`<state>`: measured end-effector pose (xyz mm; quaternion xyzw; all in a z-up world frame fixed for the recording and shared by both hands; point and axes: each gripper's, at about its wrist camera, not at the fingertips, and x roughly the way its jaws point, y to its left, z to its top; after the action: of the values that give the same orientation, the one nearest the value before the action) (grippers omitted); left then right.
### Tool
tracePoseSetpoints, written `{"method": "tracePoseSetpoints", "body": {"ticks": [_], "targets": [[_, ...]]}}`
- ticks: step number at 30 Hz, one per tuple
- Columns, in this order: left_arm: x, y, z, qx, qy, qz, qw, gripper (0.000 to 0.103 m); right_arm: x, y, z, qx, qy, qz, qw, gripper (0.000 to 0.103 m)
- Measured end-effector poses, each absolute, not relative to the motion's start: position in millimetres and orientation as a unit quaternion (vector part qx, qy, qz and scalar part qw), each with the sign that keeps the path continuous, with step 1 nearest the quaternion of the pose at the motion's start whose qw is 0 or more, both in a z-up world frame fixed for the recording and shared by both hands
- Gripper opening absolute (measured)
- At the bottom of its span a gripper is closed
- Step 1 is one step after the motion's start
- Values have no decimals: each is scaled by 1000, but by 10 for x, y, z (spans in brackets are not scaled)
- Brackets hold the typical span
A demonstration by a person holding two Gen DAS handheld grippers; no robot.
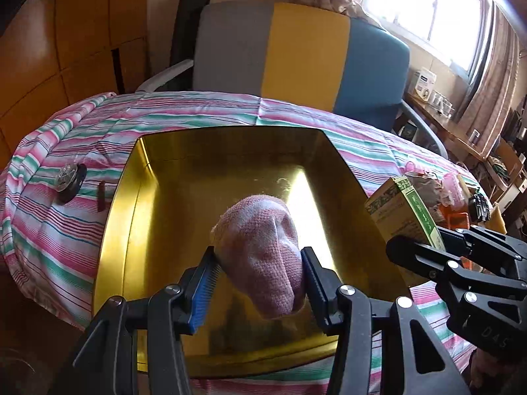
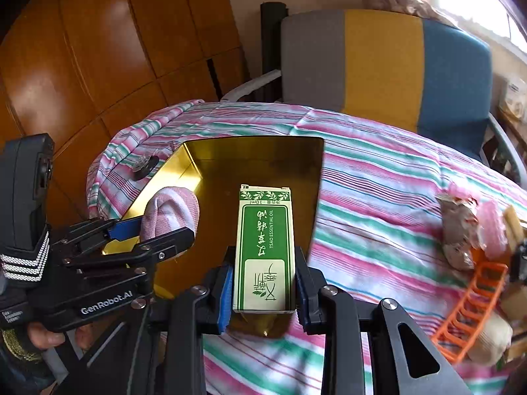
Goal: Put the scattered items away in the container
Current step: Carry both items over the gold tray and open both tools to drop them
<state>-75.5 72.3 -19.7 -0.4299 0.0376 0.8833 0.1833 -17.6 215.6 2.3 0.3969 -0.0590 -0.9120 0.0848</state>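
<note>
Clamped between the left claw [image 1: 260, 263] is a rolled pink sock [image 1: 263, 247], pinched across its middle so that its long axis runs forward and away from the fingers, the toe end hanging over the open gold tin [image 1: 125, 204]. Both pads press the knit from either side; the sock seems clear of the tin's shiny floor, held above it rather than resting there.

Just to the right, the right claw [image 2: 263, 283] is closed on a green and cream essential-oil box [image 2: 263, 247], gripped on its two long sides near the near end. The box's long axis points straight ahead, its far end reaching over the tin's interior while its near end sits above the front rim.

Both loads hang over the tin, so the coming move is probably a release, and each thing should fall inside.

Outward on the striped cloth over the tabletop [image 2: 378, 181], a small clear-topped black disc [image 1: 70, 181] and a dark red stick [image 1: 101, 196] lie left of the tin. Well to the right sits a heap with an orange plastic rack [image 2: 474, 299], still to be gathered.
</note>
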Motion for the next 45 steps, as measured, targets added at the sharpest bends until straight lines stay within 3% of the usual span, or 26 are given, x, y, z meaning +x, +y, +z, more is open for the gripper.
{"method": "tracePoseSetpoints", "body": {"ticks": [20, 25, 27, 37, 45], "targets": [[-1291, 362, -385, -455, 19, 884, 102, 53, -927, 1838, -174, 430, -42, -899, 67, 32], [-1309, 296, -395, -450, 11, 887, 103, 62, -936, 1827, -233, 436, -47, -896, 68, 32], [-1297, 275, -376, -448, 3, 888, 103, 63, -930, 1829, -240, 438, -50, -895, 69, 39], [-1020, 317, -219, -429, -14, 895, 120, 63, -794, 1879, -201, 432, -56, -898, 66, 47], [-660, 739, -106, -422, 7, 885, 198, 63, -388, 2232, -135, 415, -77, -906, 31, 57]]}}
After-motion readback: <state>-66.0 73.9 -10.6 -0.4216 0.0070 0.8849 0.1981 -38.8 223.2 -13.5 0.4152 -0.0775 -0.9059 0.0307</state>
